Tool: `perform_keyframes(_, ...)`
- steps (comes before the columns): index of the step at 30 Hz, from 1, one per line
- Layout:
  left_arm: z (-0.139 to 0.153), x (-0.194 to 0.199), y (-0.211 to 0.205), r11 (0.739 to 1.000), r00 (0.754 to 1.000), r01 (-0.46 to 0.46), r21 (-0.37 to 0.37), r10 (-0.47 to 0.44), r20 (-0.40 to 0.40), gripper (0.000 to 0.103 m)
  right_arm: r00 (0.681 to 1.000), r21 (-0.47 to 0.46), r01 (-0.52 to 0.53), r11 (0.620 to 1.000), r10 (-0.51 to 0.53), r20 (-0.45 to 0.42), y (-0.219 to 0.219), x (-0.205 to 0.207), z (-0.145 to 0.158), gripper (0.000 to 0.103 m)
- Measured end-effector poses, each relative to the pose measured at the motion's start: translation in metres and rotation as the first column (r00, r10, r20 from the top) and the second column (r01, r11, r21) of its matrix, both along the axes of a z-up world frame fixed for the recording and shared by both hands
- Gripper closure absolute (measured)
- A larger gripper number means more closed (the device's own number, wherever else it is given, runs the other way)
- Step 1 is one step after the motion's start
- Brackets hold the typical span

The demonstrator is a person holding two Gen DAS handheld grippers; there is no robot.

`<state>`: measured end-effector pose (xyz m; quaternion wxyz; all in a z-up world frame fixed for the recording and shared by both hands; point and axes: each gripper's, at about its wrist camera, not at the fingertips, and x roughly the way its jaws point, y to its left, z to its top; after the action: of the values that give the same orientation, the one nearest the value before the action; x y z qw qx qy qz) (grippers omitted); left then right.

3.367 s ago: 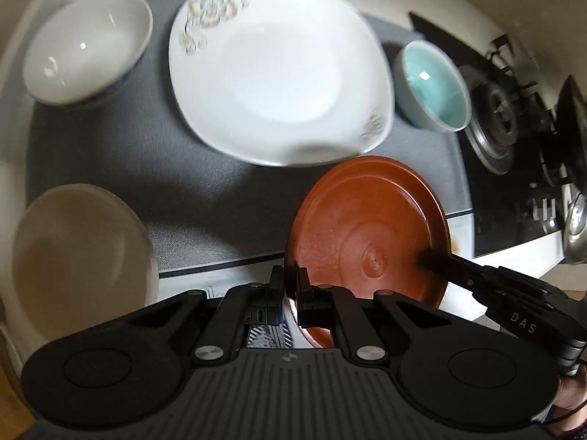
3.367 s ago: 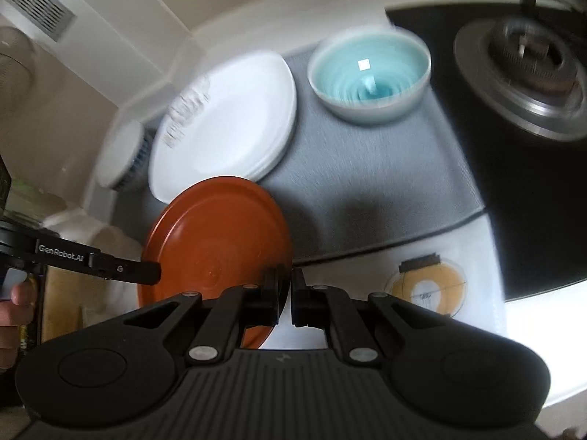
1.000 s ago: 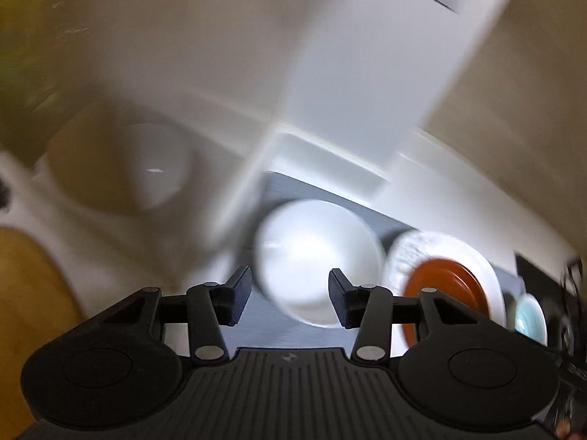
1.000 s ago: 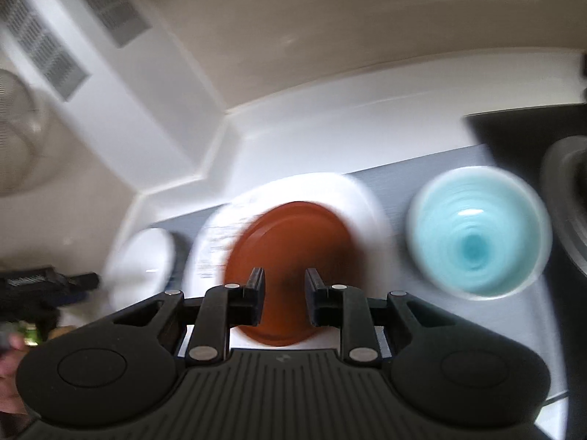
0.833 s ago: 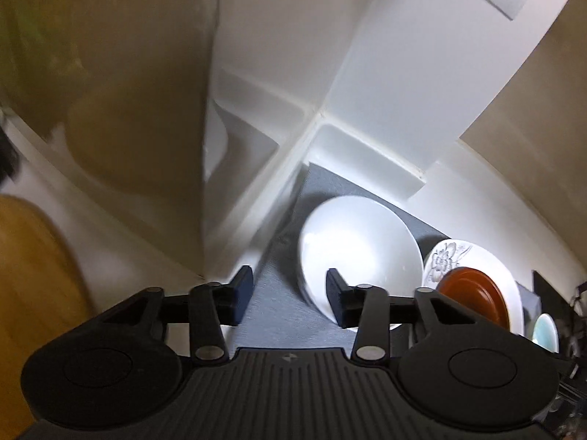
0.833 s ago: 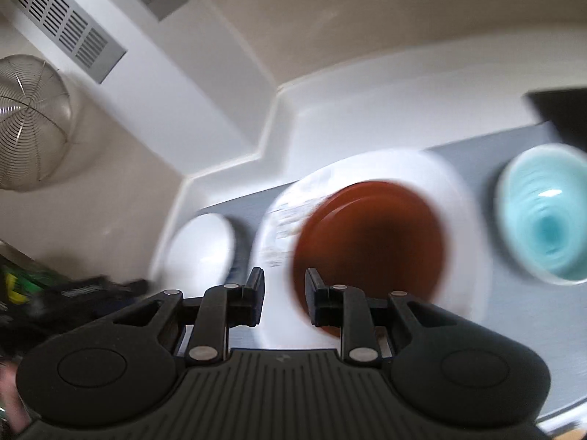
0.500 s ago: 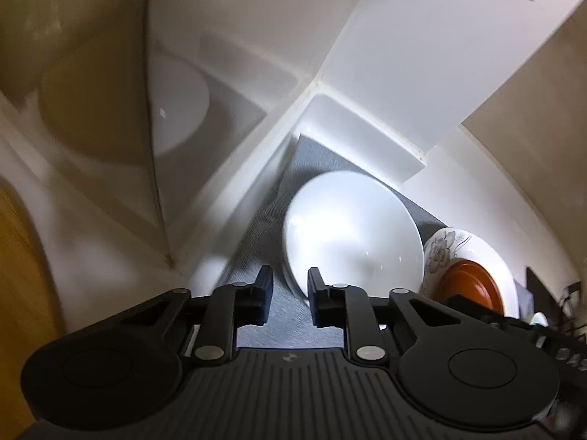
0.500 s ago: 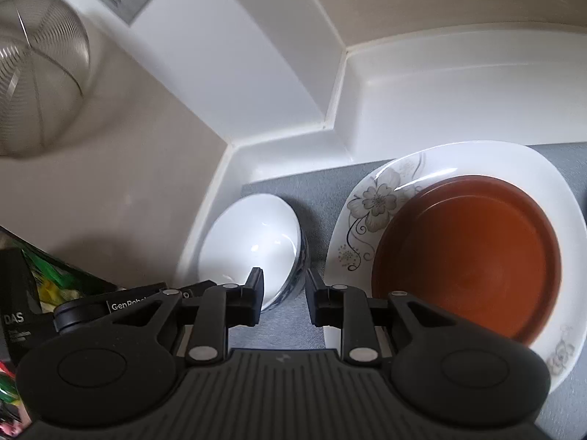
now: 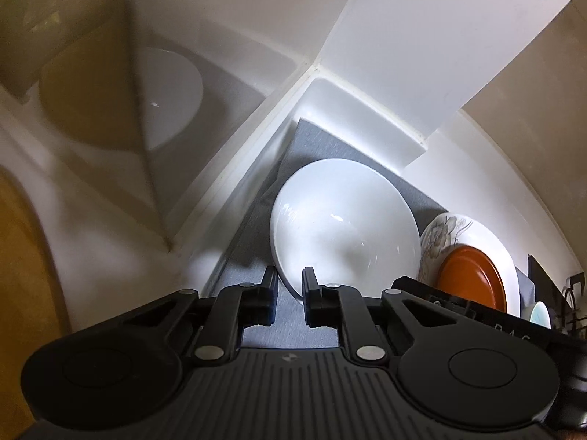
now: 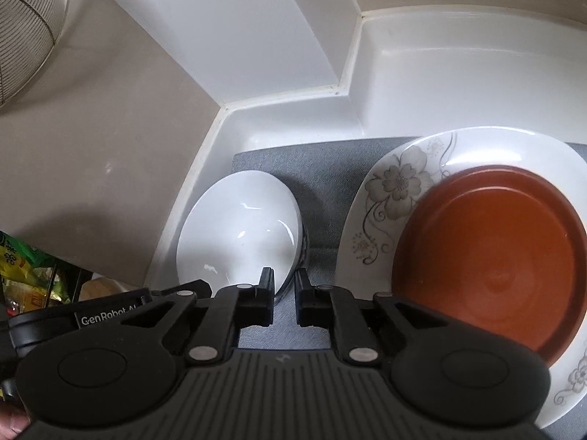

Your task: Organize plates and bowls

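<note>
A white bowl [image 9: 345, 223] stands on a grey mat [image 9: 312, 146] in the counter's back corner; it also shows in the right wrist view [image 10: 238, 227]. My left gripper [image 9: 290, 293] straddles the bowl's near rim with a narrow gap. My right gripper [image 10: 284, 293] straddles the bowl's right rim, also with a narrow gap. A red-brown plate [image 10: 491, 256] lies on a white flowered plate [image 10: 396, 187] to the right, seen too in the left wrist view [image 9: 473, 282].
White backsplash walls [image 10: 293, 36] close in the corner behind the bowl. A pale blue bowl [image 9: 541, 313] sits at the far right beyond the plates. A wire fan guard [image 10: 25, 18] hangs upper left. Green packaging [image 10: 22, 271] lies at the left.
The red-brown plate has been set on the flowered plate and let go. Both grippers have moved left to the white bowl, and the left jaws have narrowed around its rim.
</note>
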<state>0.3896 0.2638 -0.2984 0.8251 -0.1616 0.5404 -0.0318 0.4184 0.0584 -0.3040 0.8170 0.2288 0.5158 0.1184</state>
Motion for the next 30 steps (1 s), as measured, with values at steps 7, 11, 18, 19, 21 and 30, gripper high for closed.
perform_keyframes(7,-0.002,-0.018,0.006,0.999,0.998,0.032,-0.010,-0.033,-0.047,0.089,0.998,-0.012,-0.038,0.999,0.037,-0.049,0.006,-0.032,0.006,0.090)
perform_keyframes(11,0.002,-0.016,0.007,0.999,1.000,-0.006,0.050,0.005,0.026,0.089,0.998,0.009,-0.013,1.000,0.014,-0.063,0.001,-0.033,0.004,0.090)
perform_keyframes(18,-0.015,0.002,0.006,1.000,1.000,-0.005,0.012,0.005,-0.017,0.089,0.997,0.007,0.037,0.999,-0.037,-0.064,-0.003,-0.023,0.001,0.087)
perform_keyframes(19,-0.019,0.004,0.007,1.000,1.000,-0.005,0.001,0.005,-0.031,0.089,0.997,0.011,0.041,0.999,-0.040,-0.071,-0.002,-0.021,-0.001,0.087)
perform_keyframes(21,-0.029,0.007,0.010,0.999,0.998,-0.024,-0.039,0.022,-0.065,0.091,0.996,-0.002,0.024,1.000,-0.024,-0.085,0.001,-0.018,-0.007,0.087)
perform_keyframes(30,-0.022,0.003,0.008,1.000,0.997,-0.001,-0.026,-0.001,-0.081,0.094,0.999,-0.004,0.007,1.000,-0.007,-0.037,0.005,-0.030,0.003,0.090)
